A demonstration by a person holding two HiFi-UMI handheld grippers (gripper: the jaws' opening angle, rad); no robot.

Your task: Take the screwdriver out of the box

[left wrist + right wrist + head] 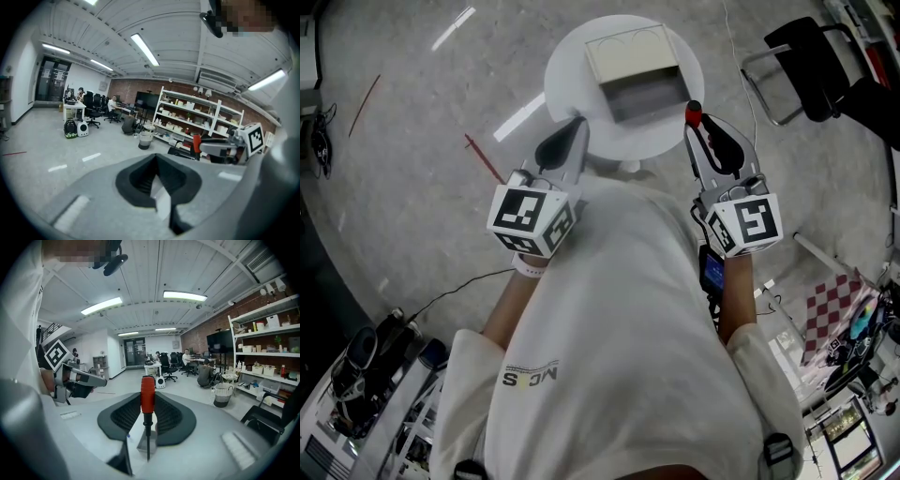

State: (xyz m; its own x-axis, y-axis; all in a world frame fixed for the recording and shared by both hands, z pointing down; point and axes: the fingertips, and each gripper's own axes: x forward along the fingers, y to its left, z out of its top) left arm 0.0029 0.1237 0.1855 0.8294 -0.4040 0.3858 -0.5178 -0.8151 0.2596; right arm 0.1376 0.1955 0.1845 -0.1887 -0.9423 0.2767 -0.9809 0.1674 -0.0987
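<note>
the right claw (147,401) holds the screwdriver (147,389) only by its thin stem, the left claw (157,160) is closed on nothing, so it might slip and drop.

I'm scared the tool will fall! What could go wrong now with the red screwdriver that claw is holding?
1. The right gripper pinches the screwdriver with its red handle poking past the jaw tips, so it might tilt or slip out.
2. It hangs near the edge of the round table, so if dropped it could miss the table and hit the floor.
</note>
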